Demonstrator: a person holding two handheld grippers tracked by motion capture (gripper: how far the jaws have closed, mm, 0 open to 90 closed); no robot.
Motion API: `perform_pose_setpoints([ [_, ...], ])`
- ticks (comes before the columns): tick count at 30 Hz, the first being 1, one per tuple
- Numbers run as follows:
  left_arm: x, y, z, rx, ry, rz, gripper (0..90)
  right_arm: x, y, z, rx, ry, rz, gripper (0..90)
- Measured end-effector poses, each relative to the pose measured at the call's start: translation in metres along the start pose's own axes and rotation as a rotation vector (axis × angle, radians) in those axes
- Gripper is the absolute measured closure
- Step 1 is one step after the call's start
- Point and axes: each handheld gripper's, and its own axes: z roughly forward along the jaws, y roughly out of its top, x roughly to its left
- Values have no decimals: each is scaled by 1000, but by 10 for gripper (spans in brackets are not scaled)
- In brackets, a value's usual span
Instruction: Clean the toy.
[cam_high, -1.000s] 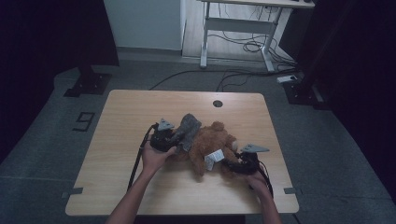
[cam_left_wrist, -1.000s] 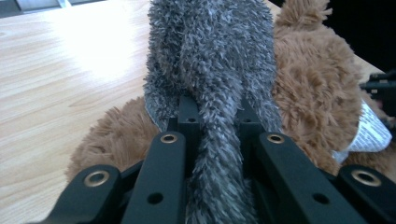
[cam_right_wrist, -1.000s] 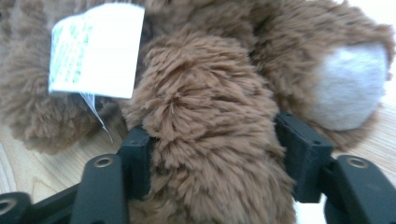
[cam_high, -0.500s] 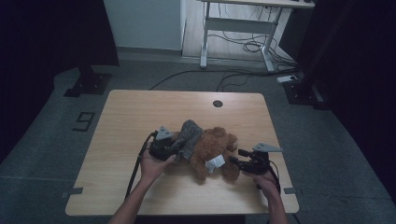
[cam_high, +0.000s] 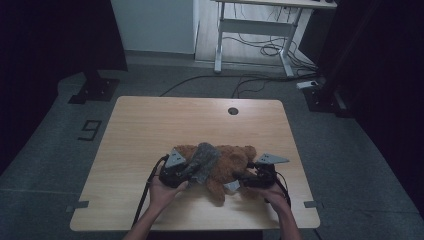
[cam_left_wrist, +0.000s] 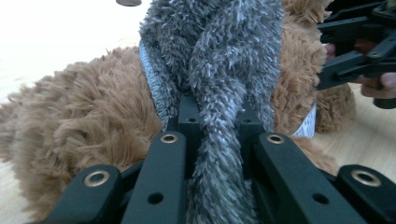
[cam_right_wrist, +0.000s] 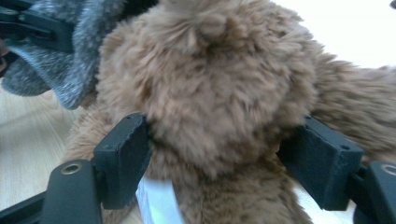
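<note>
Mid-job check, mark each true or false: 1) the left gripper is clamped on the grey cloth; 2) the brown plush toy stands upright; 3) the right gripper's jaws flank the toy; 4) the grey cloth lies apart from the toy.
1) True: the left gripper is shut on the grey cloth.
2) False: the brown plush toy lies flat on the table.
3) True: the right gripper has the toy between its jaws, which have just been opening.
4) False: it drapes over the toy.

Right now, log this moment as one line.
left gripper: shut on grey cloth | right gripper: jaws opening around brown plush toy | wooden table
</note>
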Motion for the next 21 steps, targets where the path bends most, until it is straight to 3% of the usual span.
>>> perform_pose_setpoints([
  [3, 0, -5, -1, 3, 2, 1, 782, 3, -4, 6, 10, 3, -18, 364],
  [7, 1, -4, 5, 15, 38, 20, 782, 8, -7, 14, 14, -55, -58, 474],
  [10, 8, 3, 10, 29, 32, -6, 782, 8, -8, 19, 7, -85, -63, 498],
  [13, 9, 14, 8, 34, 10, -33, 780, 4, -9, 18, 4, -83, -59, 516],
  [15, 5, 21, 5, 24, 5, -33, 779, 2, -10, 16, 2, -77, -56, 525],
  [17, -2, 32, 5, 14, 11, -7, 777, -1, -10, 15, -4, -68, -44, 530],
  [21, -18, 53, 22, 11, -14, 20, 773, -1, -11, 15, -7, -61, -45, 533],
])
